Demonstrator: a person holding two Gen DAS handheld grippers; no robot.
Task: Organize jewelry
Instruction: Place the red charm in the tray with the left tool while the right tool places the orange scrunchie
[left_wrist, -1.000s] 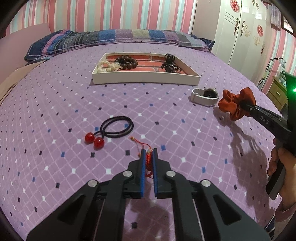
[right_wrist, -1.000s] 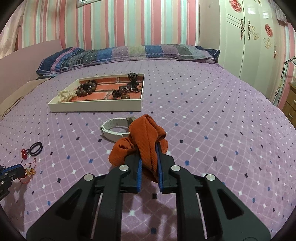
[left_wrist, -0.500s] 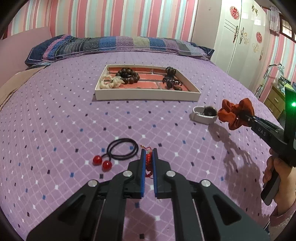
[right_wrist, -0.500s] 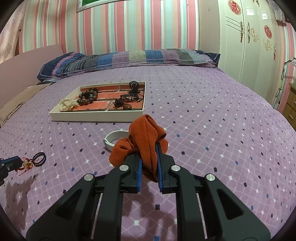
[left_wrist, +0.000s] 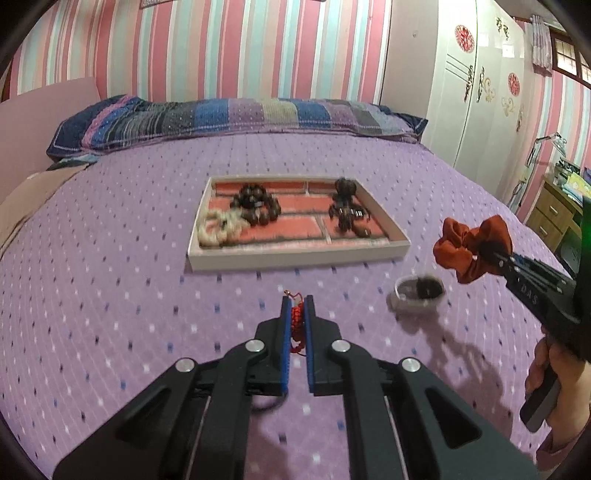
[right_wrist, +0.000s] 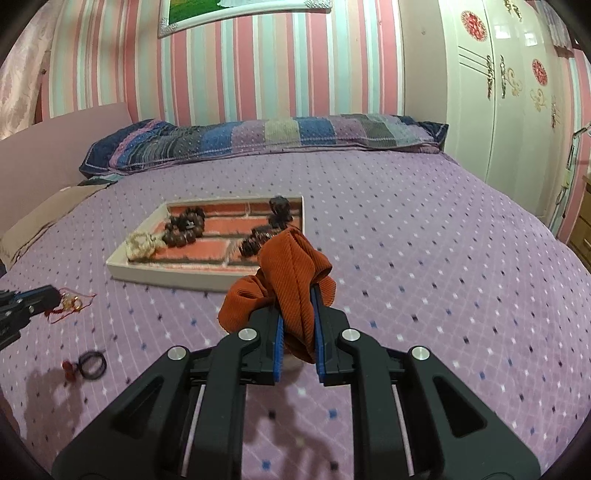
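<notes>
A red braided cord bracelet (left_wrist: 297, 320) was pinched between the nearly closed blue pads of the left tongs (left_wrist: 296, 301), lifted clear of the purple bedspread (left_wrist: 110, 295), presumably so that it could be carried to the white tray (left_wrist: 295, 256) lying further up the bed. A rust-orange scrunchie (right_wrist: 288, 284) was clamped in the right tongs (right_wrist: 297, 295), the pads being kept slightly apart by the bunched fabric; it too was held in the air, just to the right of the tray's near corner, probably for the same purpose. Inside the tray, on its brick-patterned lining, a dark wooden bead bracelet (left_wrist: 255, 208) and a cream bead bracelet (left_wrist: 218, 230) had been grouped at the left, and a dark, tangled piece (left_wrist: 345, 208) at the right, suggesting sorting by kind. Left on the bedspread were a white band holding something dark (left_wrist: 417, 295) near the scrunchie and a black hair tie with red balls (right_wrist: 86, 365) at the near left. The dark piece was too blurred to be identified, the bracelet's lower end was hidden behind the pads, and only part of the hand (left_wrist: 554, 384) on the right tool was shown.
</notes>
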